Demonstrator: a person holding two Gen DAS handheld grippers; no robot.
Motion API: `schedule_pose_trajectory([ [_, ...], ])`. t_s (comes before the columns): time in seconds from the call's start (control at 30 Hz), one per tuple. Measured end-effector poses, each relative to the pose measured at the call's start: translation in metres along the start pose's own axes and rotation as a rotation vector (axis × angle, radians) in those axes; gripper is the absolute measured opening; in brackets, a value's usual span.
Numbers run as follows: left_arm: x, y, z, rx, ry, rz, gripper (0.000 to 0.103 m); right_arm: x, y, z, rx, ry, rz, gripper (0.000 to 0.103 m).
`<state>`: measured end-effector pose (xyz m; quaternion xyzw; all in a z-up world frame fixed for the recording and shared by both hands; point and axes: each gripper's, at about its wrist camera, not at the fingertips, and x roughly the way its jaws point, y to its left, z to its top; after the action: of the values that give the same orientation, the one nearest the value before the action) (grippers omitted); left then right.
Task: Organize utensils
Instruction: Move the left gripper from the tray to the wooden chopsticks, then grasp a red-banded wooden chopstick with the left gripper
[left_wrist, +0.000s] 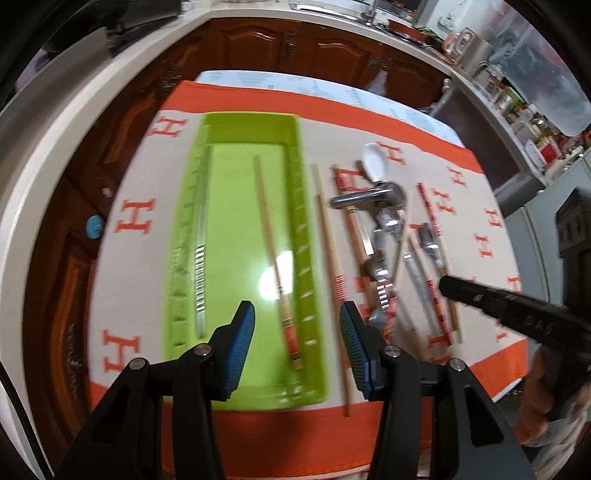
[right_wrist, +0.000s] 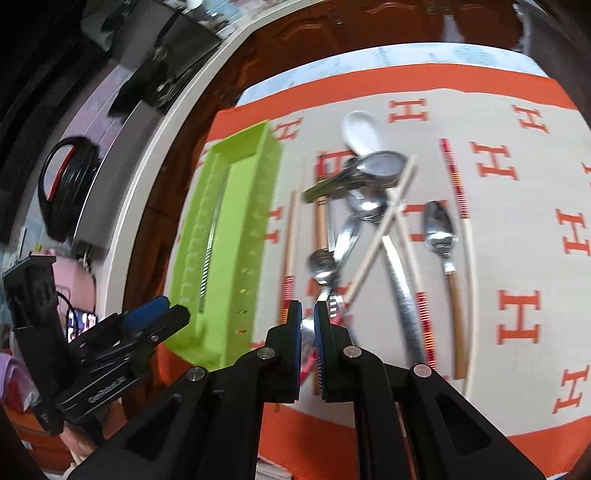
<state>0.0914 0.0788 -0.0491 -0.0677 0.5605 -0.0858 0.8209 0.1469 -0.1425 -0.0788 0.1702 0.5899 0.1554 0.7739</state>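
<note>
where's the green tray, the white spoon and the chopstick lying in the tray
green tray (left_wrist: 301, 206), left wrist view, right wall
white spoon (left_wrist: 373, 157), left wrist view, bowl
chopstick in the tray (left_wrist: 267, 229), left wrist view, mid shaft

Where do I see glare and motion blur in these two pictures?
Left wrist view: a bright glare spot on the green tray floor beside the chopstick; edges slightly smeared. Right wrist view: stronger motion blur on the spoon pile; both views curve straight lines.

Dark wooden cabinets; pale countertop
</note>
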Motion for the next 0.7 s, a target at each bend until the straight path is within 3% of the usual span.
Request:
schedule_pose_trajectory([
  [0.03, 0.001, -0.004, 0.004, 0.005, 0.002, -0.013, 0.033, -0.001, -0.004, -0.001, 0.005, -0.002, 0.0, 0.007],
  [0.23, 0.029, -0.031, 0.03, 0.041, 0.063, -0.04, 0.011, 0.003, -0.026, -0.002, 0.031, 0.0, 0.005, 0.007],
  [0.4, 0.061, -0.04, 0.041, 0.023, 0.156, -0.05, 0.009, 0.007, -0.037, -0.003, 0.044, -0.003, 0.013, 0.007],
  [0.7, 0.109, -0.043, 0.039, 0.011, 0.295, 0.069, 0.009, 0.01, -0.055, -0.003, 0.071, 0.0, 0.037, 0.007],
])
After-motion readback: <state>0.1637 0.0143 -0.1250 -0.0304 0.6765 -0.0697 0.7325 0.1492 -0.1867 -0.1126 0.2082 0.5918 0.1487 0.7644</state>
